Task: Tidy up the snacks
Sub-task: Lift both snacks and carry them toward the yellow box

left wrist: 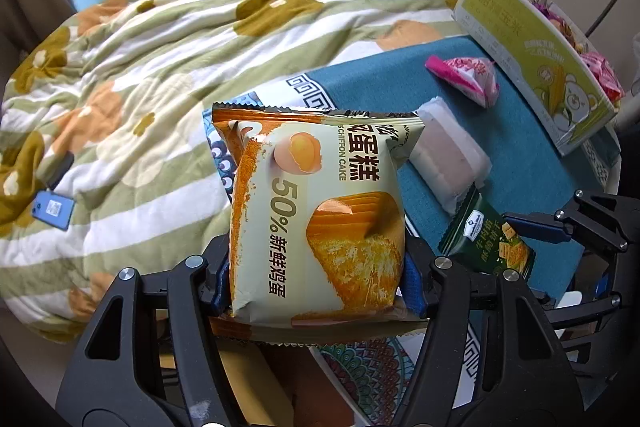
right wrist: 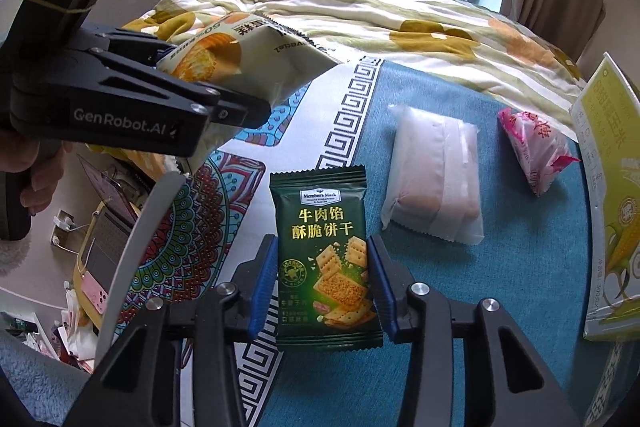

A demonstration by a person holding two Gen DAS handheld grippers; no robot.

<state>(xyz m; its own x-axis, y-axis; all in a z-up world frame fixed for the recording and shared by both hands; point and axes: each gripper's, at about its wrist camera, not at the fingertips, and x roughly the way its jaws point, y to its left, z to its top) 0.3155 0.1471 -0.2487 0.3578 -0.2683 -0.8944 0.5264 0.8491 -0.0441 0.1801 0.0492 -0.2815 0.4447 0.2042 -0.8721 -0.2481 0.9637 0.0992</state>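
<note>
My left gripper (left wrist: 316,279) is shut on a chiffon cake packet (left wrist: 320,211), orange and pale green, lifted above the table edge. That packet (right wrist: 244,55) and the left gripper (right wrist: 224,107) also show at the upper left of the right wrist view. My right gripper (right wrist: 324,283) is shut on a dark green cracker packet (right wrist: 326,255), its blue pads pressing both sides; the same packet (left wrist: 488,243) appears at the right of the left wrist view. On the teal tablecloth (right wrist: 520,267) lie a translucent white wrapped snack (right wrist: 436,175) and a pink wrapped snack (right wrist: 536,147).
A yellow-green cardboard box (left wrist: 536,55) holding several wrapped snacks stands at the table's right edge, also seen as the box (right wrist: 608,195). A flowered quilt (left wrist: 160,67) covers the bed behind, with a blue phone (left wrist: 54,207) on it. Clutter lies on the floor (right wrist: 80,267) at left.
</note>
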